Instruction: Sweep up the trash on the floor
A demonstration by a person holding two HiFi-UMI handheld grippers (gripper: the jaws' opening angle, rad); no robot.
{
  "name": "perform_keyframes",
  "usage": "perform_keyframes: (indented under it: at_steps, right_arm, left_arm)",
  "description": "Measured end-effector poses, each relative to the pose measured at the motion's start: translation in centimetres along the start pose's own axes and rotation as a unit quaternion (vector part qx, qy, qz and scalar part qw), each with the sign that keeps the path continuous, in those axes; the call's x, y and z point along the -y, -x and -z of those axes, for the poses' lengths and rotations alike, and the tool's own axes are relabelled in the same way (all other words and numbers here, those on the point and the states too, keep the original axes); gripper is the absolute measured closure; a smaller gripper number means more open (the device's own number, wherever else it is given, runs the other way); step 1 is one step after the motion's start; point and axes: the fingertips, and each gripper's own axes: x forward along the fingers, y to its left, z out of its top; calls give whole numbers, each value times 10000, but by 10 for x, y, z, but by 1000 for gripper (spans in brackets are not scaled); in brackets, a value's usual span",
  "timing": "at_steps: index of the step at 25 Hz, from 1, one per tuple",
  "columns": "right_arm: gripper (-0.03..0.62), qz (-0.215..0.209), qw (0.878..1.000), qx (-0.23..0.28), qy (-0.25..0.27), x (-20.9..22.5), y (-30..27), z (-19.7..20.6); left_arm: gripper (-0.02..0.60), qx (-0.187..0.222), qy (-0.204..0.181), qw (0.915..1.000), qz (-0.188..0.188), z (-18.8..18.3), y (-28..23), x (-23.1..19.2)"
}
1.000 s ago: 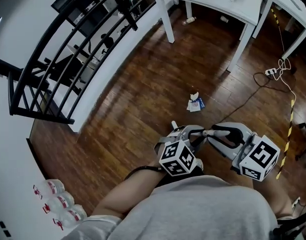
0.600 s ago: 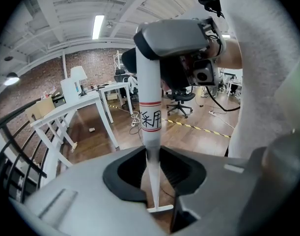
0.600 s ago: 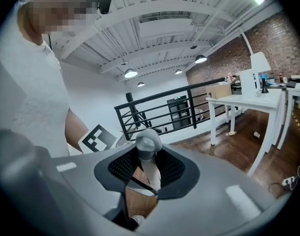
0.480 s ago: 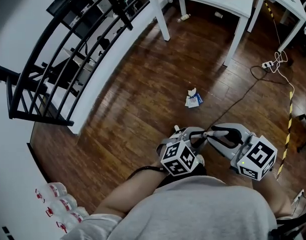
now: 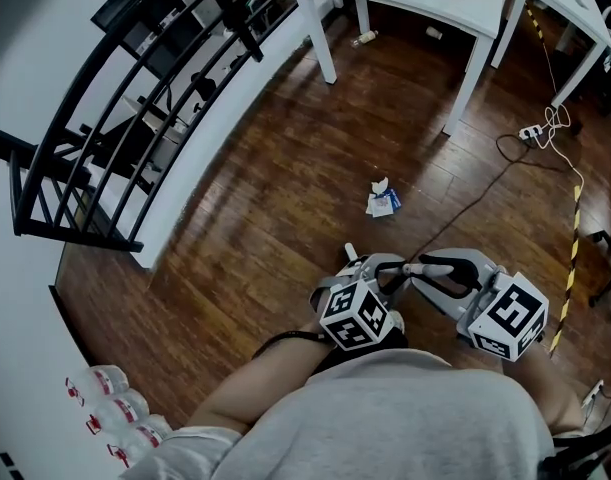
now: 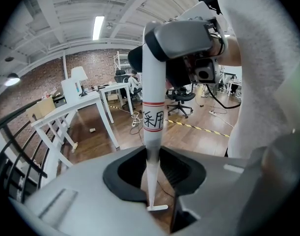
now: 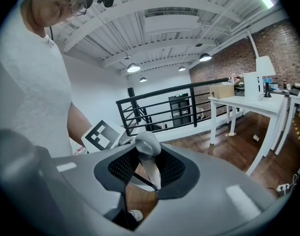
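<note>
Sharing 1 white handle (image 6: 152, 87), the left claw (image 6: 152, 173) and right claw (image 7: 142, 168) both pinch it, short of the trash (image 5: 383, 199). Better to reach past the trash, then drag steadily back.

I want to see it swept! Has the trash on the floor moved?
No. The trash lies just as far from the white table leg as before; only the view shifted.

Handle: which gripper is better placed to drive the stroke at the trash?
Left, probably. The left gripper is shut lower down the white handle, so it can swing it; the right gripper clamps the grey top end, suiting a pivot. The trash lies on the floor ahead.
</note>
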Motion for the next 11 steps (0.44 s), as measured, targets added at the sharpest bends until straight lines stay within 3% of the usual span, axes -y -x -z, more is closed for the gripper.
perform_keyframes:
  at_steps: [11]
  right_arm:
    - [482, 10, 10000, -4, -32, 0, 4, 1]
  left_arm:
    - [497, -21, -68, 10000, -8, -2, 0, 3]
